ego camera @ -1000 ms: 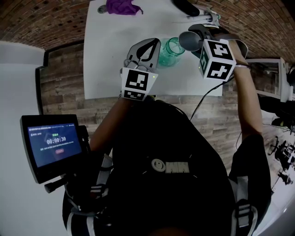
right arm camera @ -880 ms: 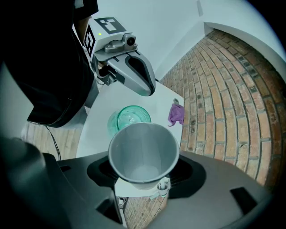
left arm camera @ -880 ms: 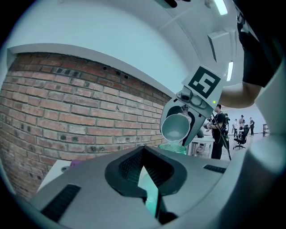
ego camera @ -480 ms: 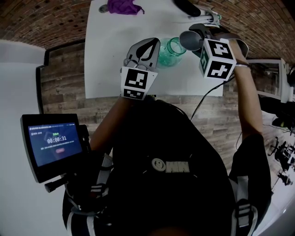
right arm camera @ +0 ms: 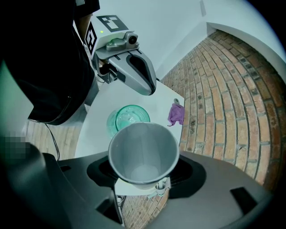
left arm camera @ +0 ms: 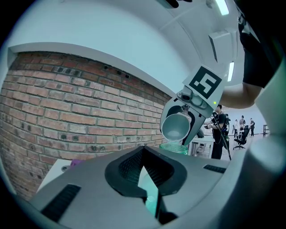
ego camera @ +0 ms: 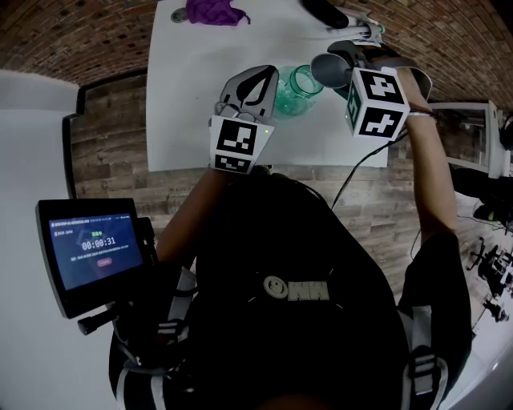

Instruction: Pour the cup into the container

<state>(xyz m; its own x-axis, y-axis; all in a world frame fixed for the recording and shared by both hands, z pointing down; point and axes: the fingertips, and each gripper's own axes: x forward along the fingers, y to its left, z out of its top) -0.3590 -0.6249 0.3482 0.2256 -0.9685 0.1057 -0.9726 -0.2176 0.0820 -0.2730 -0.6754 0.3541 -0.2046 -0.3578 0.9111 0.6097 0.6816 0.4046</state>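
The cup [right arm camera: 144, 150], a plain grey one, sits between the jaws of the right tool [right arm camera: 143, 176], which stand wide apart with the cup's lower part clamped between them. That tool points steeply down, so the cup is tipped, its open mouth facing forward and down, away from the tool. The right gripper view looks straight into it: smooth grey wall, paler round bottom. A marker cube [ego camera: 375, 100] rides on the back of the tool.

Just past the cup's lip, and lower, stands the jar [right arm camera: 128, 117]: green glass, upright on the white counter [ego camera: 200, 88], its round mouth open upward. Seen from the left gripper view, the cup's mouth hangs close above the jar's rim; whether the two touch I cannot tell.

On the side of the jar away from the right tool is the left tool [right arm camera: 149, 87], held roughly level. Its jaws are closed together and grip nothing; only a thin pale-green slit shows between them. Its tip is just beside the jar; contact cannot be judged.

Well beyond both tools, a crumpled purple cloth [right arm camera: 176, 114] lies near the counter's far edge, and a dark object [ego camera: 321, 11], too small to identify, lies toward the far corner on the right tool's side. Past the counter rises a brick wall [left arm camera: 67, 107].
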